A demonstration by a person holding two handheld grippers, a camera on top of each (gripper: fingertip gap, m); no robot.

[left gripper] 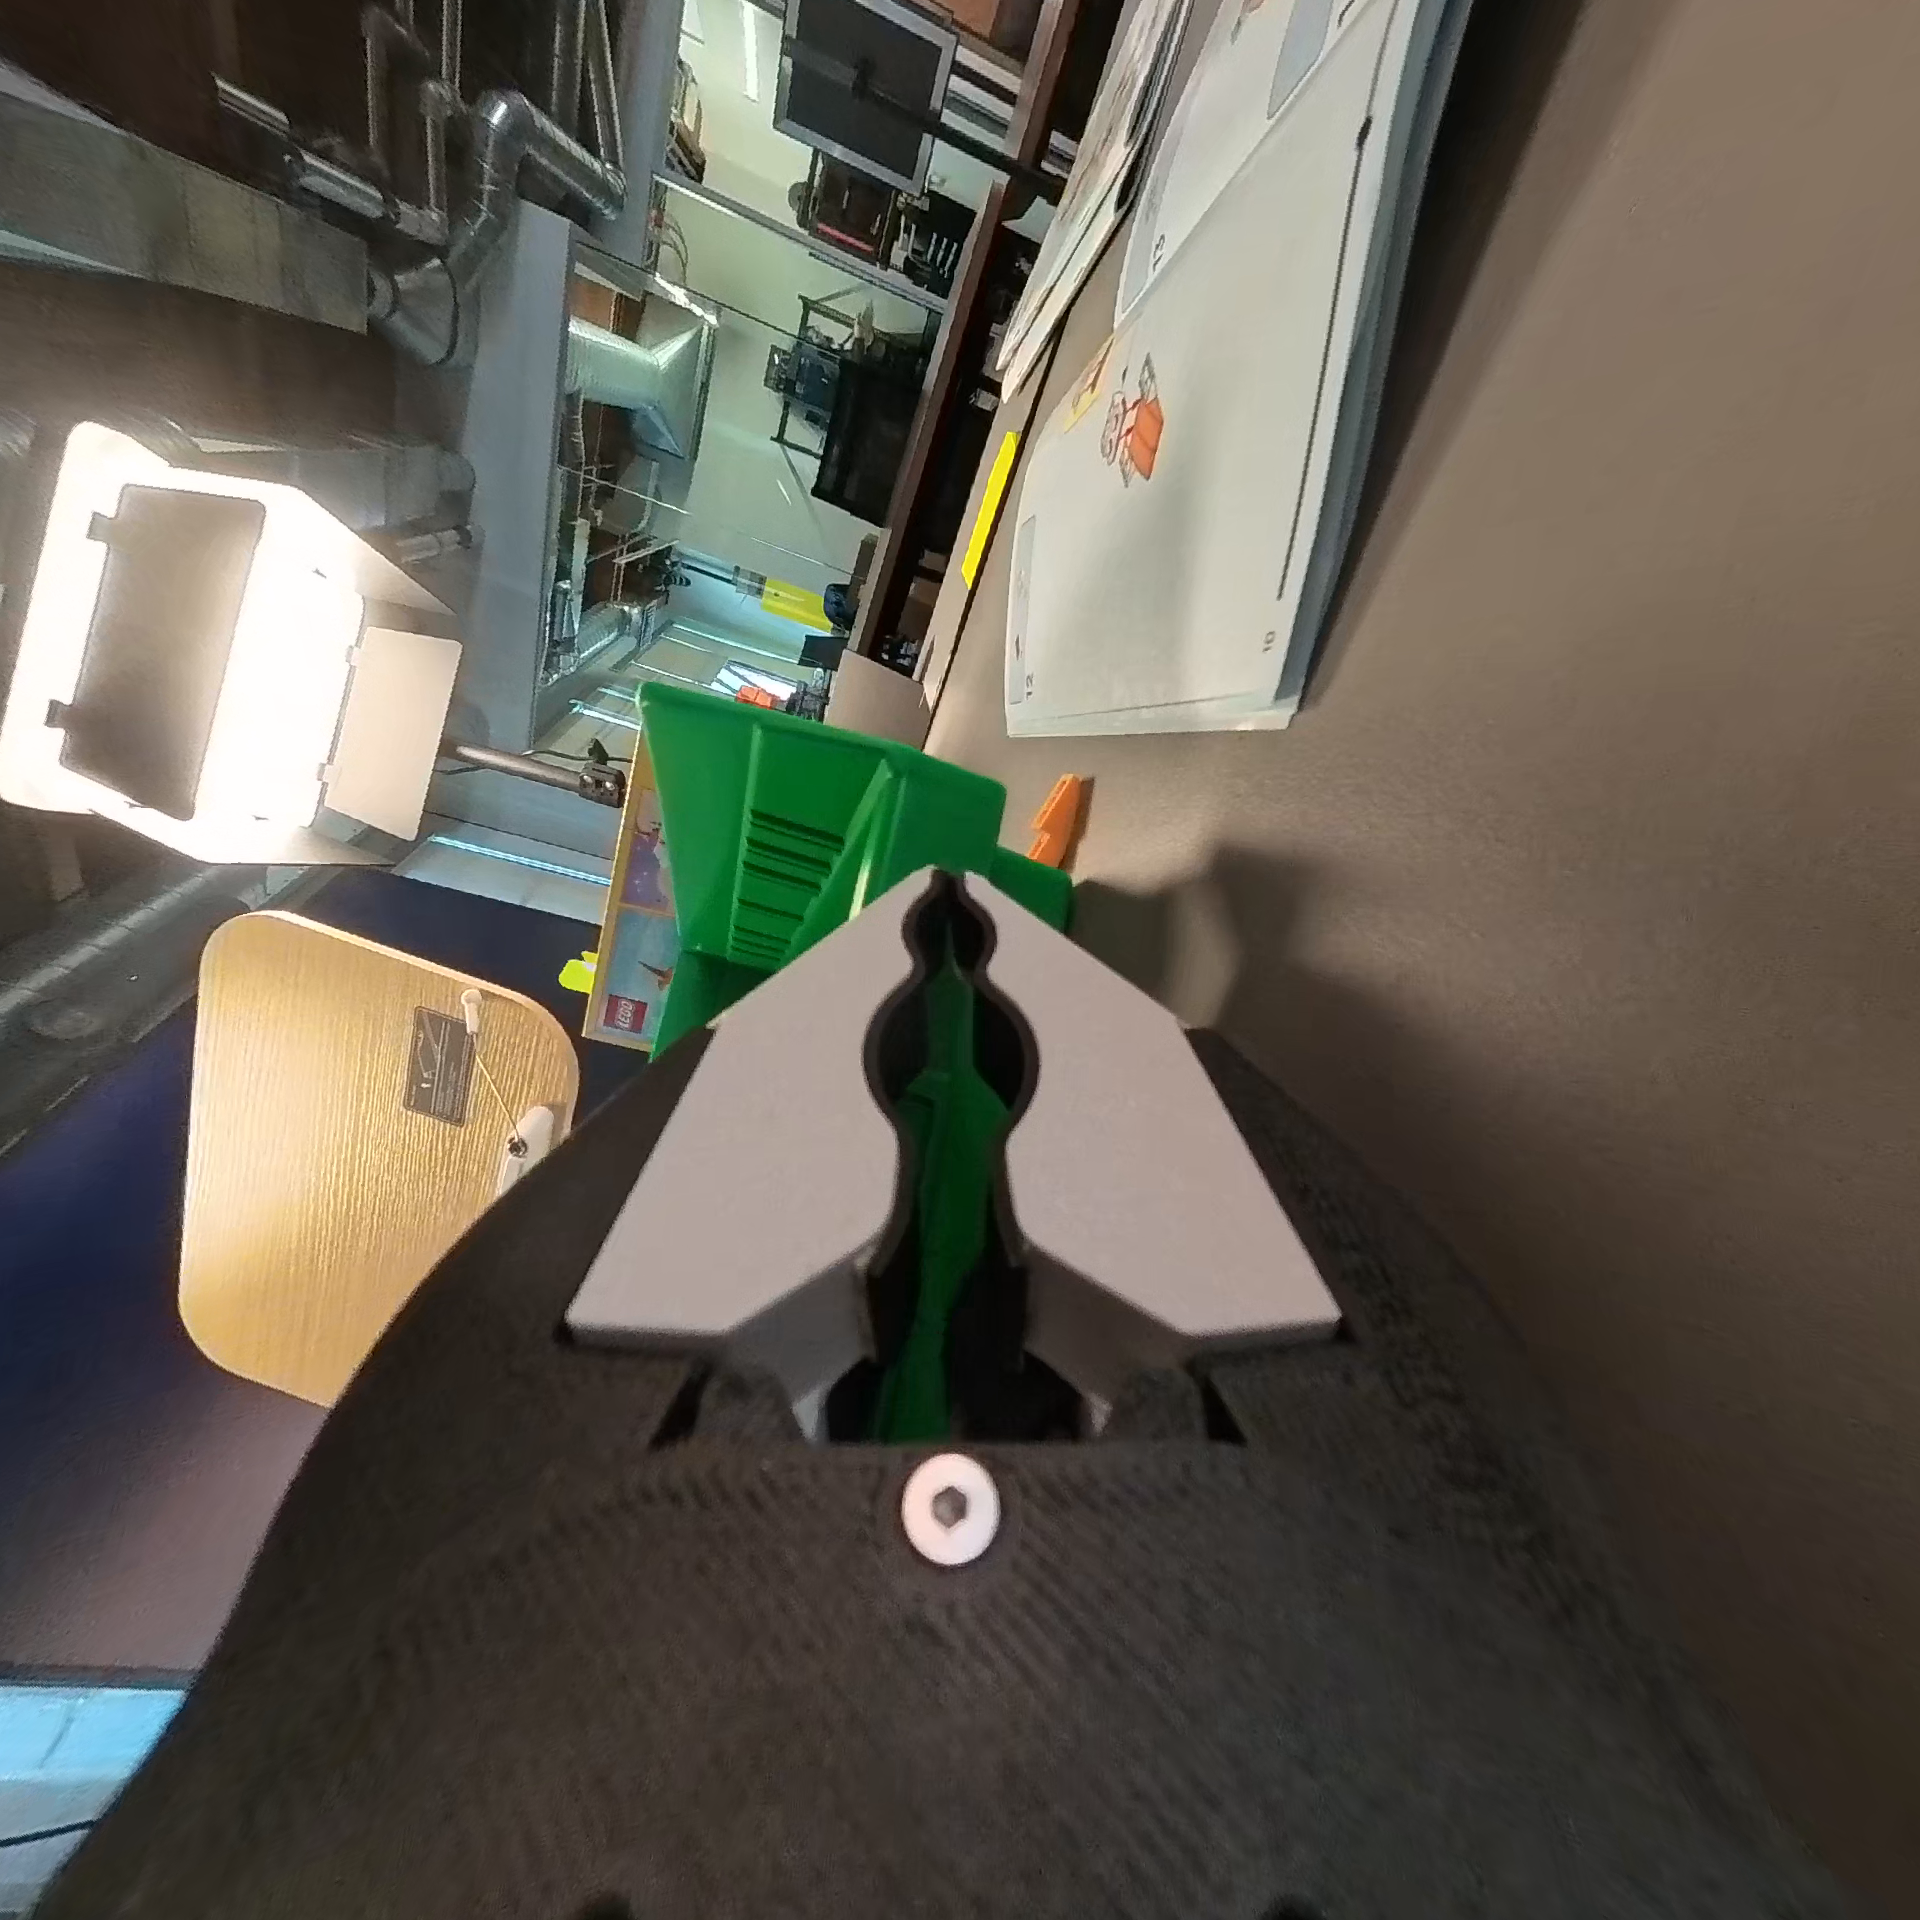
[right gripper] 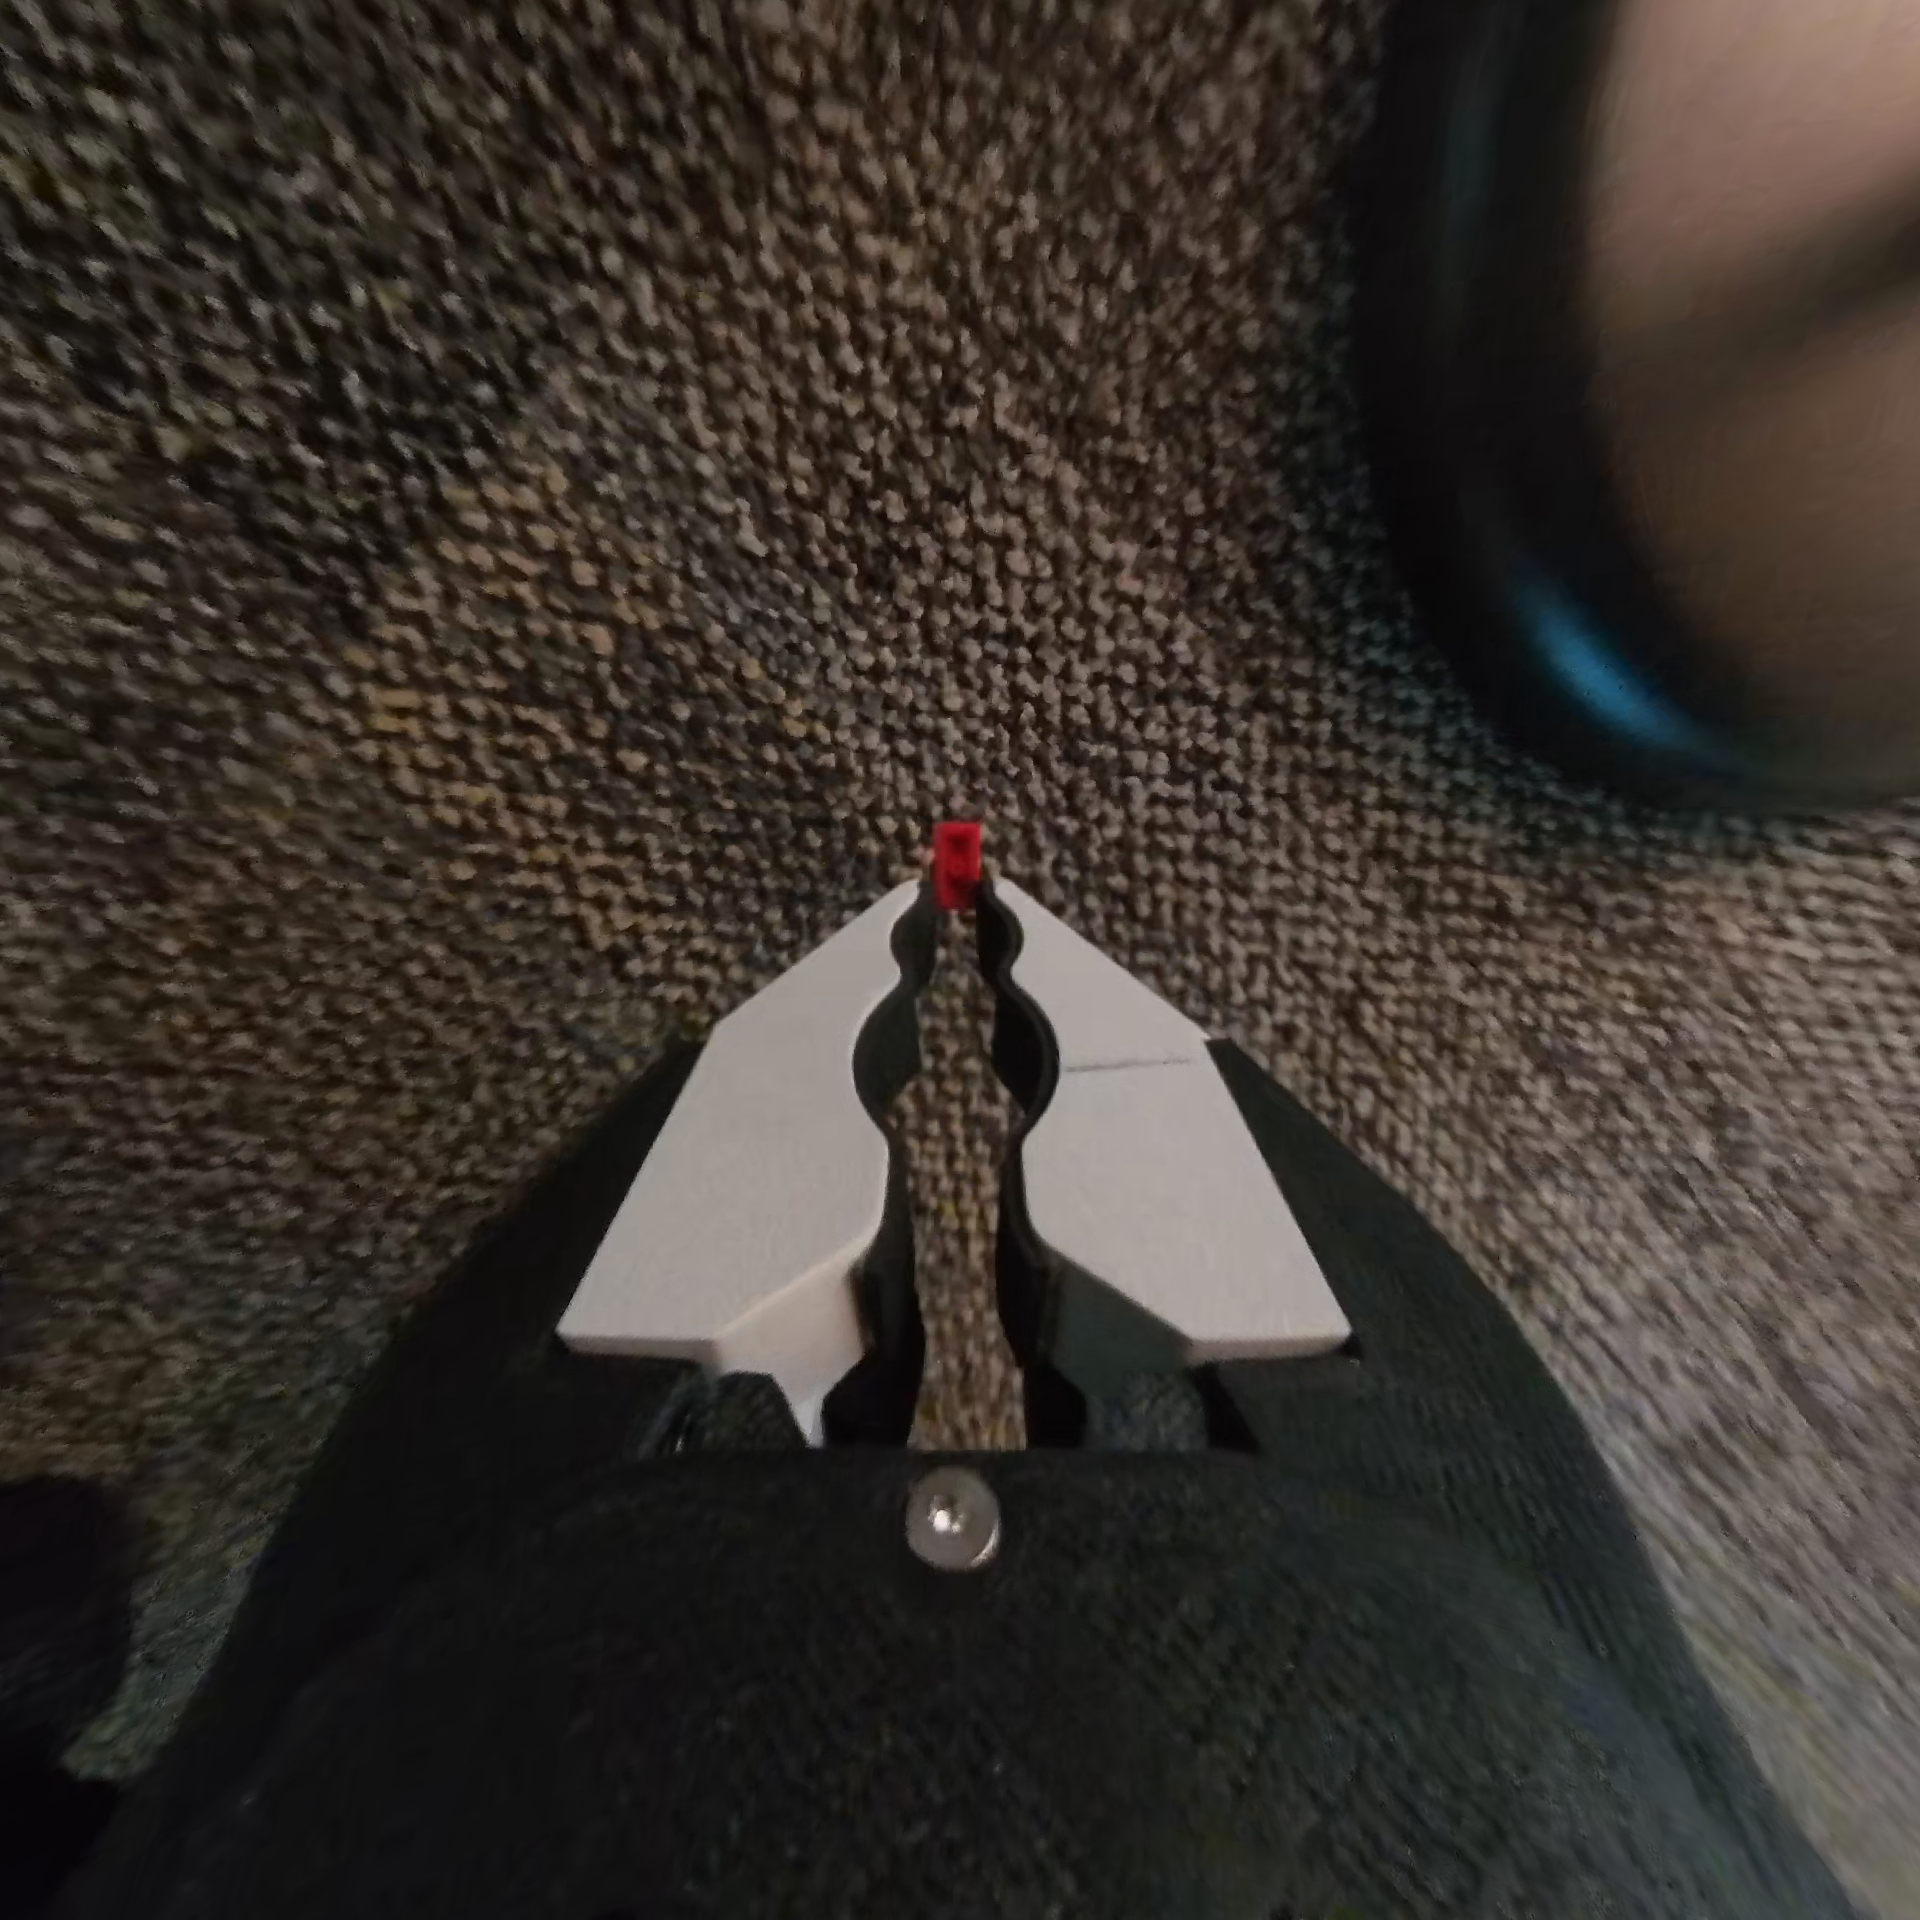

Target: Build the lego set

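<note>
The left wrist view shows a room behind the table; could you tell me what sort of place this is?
Probably a workshop or lab: exposed metal ducting, a wall-mounted monitor and a bright studio light.

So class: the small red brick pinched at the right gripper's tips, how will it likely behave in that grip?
The red brick looks rigid and probably very light. Only the fingertips of the right gripper pinch its lower end, so it may pivot or slip out over the carpet.

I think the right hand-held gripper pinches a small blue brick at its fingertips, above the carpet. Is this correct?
Not quite: the small brick is red, not blue. The right wrist view shows it pinched at the fingertips of the right hand-held gripper, above the carpet.
</note>
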